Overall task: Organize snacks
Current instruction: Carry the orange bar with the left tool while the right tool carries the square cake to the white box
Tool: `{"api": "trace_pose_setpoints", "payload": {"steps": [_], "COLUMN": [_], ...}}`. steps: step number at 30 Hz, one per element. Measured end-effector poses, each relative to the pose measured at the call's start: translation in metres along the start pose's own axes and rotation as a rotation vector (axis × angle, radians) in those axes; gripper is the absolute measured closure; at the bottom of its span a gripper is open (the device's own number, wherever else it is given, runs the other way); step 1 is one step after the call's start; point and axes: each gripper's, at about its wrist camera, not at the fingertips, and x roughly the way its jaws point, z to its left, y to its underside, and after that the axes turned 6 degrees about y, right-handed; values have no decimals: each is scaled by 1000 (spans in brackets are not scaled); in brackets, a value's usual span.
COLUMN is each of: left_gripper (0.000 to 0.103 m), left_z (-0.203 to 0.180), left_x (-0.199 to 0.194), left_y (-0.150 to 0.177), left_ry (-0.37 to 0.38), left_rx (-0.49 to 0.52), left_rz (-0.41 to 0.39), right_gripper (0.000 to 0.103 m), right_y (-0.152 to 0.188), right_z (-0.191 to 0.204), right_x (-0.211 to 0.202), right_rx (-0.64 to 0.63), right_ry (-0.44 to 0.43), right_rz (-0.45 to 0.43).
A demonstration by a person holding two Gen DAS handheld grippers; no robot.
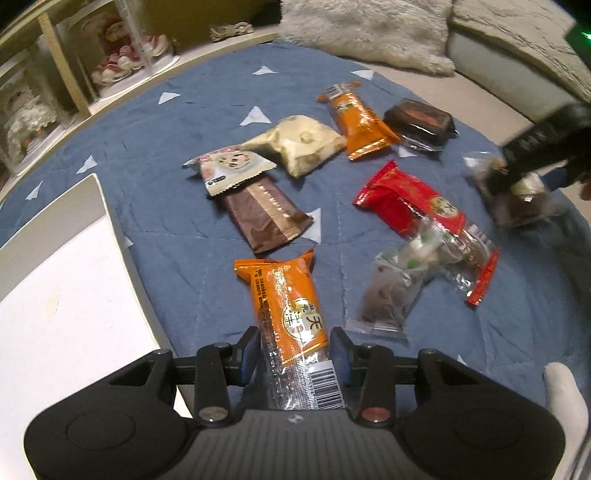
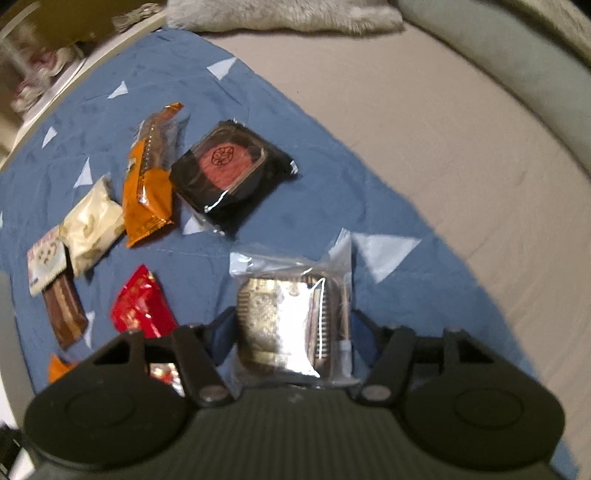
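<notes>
Several wrapped snacks lie on a blue cloth (image 1: 166, 122) with white triangles. My left gripper (image 1: 295, 343) is shut on an orange snack bar (image 1: 284, 295), which points away from me between the pads. My right gripper (image 2: 293, 315) is shut on a clear-wrapped brown pastry (image 2: 280, 332); the left wrist view shows it, blurred, at the cloth's right edge (image 1: 524, 206). Loose on the cloth are a second orange bar (image 1: 358, 122), a black-wrapped red pastry (image 2: 229, 170), a cream packet (image 1: 299, 144), a white cookie packet (image 1: 229, 166), a brown packet (image 1: 266, 218), a red packet (image 1: 406, 199) and a clear packet (image 1: 391, 280).
A white box (image 1: 66, 295) stands at the near left, beside the left gripper. A shelf with figurines (image 1: 110, 55) runs along the far left. A grey fur cushion (image 1: 369, 29) lies at the back. A beige surface (image 2: 424, 129) lies to the right of the cloth.
</notes>
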Motion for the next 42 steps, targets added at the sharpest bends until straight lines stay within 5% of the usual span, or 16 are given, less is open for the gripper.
{"api": "trace_pose_setpoints", "payload": {"steps": [3, 11, 16, 20, 30, 42], "left_gripper": [58, 61, 64, 65, 65, 65], "left_z": [3, 12, 17, 21, 23, 46], "left_x": [3, 4, 2, -1, -39, -109], "left_y": [0, 1, 2, 2, 5, 13], "left_ry": [4, 29, 43, 69, 79, -8], "left_rx": [-22, -124, -176, -216, -267, -301], "left_rz": [0, -22, -39, -50, -163, -286], "right_gripper": [33, 26, 25, 36, 42, 42], "right_y": [5, 10, 12, 11, 23, 54], "right_z": [-4, -17, -10, -11, -25, 9], "right_x": [-8, -9, 1, 6, -26, -94], "right_rx": [-78, 67, 81, 101, 144, -7], "right_ry": [36, 18, 102, 123, -51, -219], "right_rz": [-30, -13, -6, -6, -60, -211]}}
